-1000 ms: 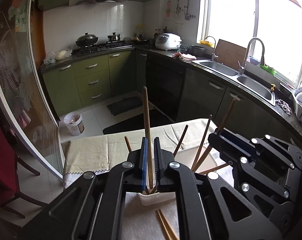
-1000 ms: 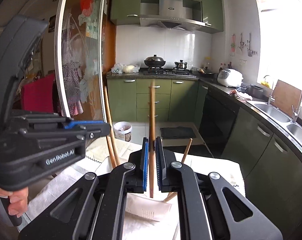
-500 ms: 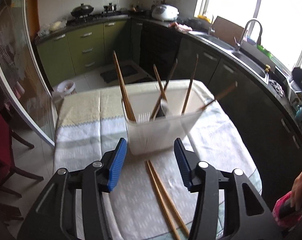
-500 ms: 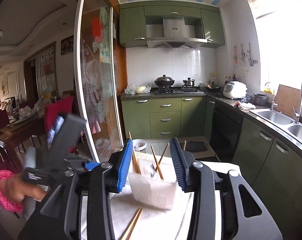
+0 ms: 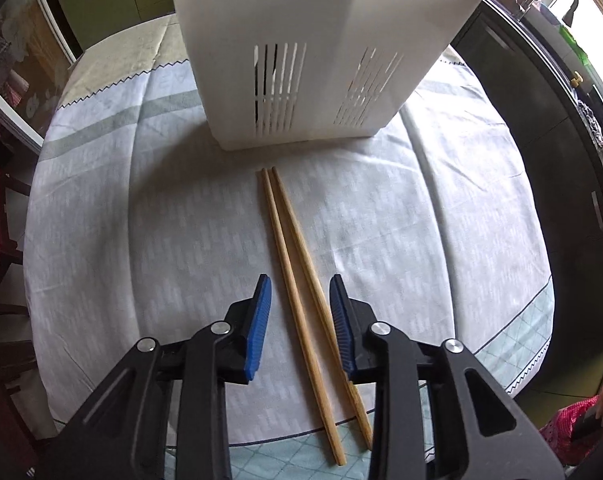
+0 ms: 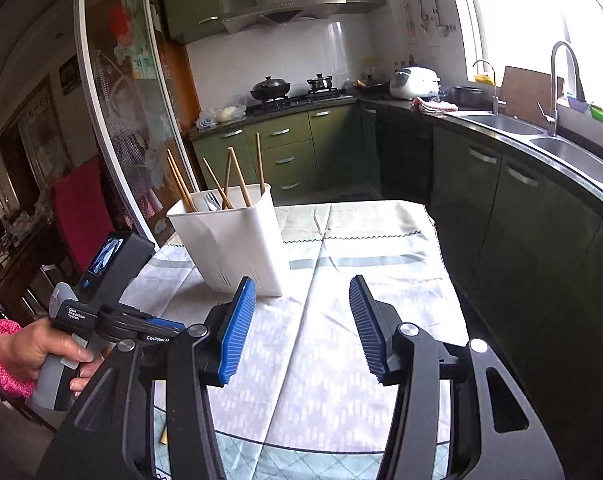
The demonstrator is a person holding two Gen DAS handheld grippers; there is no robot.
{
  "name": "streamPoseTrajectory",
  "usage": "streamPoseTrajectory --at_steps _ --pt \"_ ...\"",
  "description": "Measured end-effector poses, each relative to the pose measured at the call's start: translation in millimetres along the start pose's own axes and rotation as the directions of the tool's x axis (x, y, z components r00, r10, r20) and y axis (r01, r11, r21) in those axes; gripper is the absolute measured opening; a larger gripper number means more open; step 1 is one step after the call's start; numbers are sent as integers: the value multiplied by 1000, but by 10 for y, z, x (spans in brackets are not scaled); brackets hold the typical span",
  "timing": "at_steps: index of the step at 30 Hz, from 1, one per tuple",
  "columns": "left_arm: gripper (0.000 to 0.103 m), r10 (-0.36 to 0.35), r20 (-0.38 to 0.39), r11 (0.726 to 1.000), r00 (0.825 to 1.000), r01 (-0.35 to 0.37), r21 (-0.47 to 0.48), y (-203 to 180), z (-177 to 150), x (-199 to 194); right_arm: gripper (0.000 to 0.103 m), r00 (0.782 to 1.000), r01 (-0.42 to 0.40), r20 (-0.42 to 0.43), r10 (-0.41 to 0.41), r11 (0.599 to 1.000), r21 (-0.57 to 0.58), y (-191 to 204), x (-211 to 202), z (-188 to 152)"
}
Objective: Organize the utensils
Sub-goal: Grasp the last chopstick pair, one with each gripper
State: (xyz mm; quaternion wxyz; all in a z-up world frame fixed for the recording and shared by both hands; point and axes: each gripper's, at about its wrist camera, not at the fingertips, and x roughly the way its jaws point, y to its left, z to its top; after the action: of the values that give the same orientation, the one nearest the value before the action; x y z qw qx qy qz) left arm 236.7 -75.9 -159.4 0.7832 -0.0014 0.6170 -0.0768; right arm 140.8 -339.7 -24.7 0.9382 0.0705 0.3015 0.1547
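Chopsticks lay paired on tablecloth, just in front of white holder. Left gripper open, straddling both sticks; right gripper open, empty, near holder. Best closed low, both sticks pinched together. Holder held several upright chopsticks plus metal cutlery.
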Motion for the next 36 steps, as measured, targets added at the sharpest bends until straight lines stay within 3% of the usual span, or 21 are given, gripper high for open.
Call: streamPoseTrajectory --at_steps 3,12,15,18,21,24,28,33,36 --pt "20 40 -30 999 999 -40 -15 -15 -22 138 49 1000 -10 -3 10 1000 19 -110 -22 -70" --pt "18 99 -32 995 995 -100 -27 -51 -71 283 49 1000 -23 -15 24 999 45 -217 -24 -138" --pt "9 108 -26 994 994 -108 -16 -61 -80 293 49 998 -25 -51 27 999 34 -116 78 -126" --pt "7 98 -34 995 995 -99 -31 46 -93 283 49 991 -39 -130 40 999 7 51 306 -150" --pt "6 97 -32 993 995 -98 -60 254 -161 249 49 960 -103 -263 95 994 -17 297 699 -193" --pt "6 97 -28 990 995 -100 -103 474 -191 216 49 903 -173 -402 149 985 -25 578 1152 -284" --pt "6 89 -22 987 996 -91 -134 690 -255 180 47 826 -195 -547 135 979 -52 949 1732 -461" --pt "6 81 -17 986 997 -83 -146 881 -313 148 44 789 -174 -610 72 978 -110 1257 2143 -563" --pt "7 77 -12 988 997 -78 -134 946 -315 128 42 783 -153 -621 35 979 -138 1363 2294 -588"
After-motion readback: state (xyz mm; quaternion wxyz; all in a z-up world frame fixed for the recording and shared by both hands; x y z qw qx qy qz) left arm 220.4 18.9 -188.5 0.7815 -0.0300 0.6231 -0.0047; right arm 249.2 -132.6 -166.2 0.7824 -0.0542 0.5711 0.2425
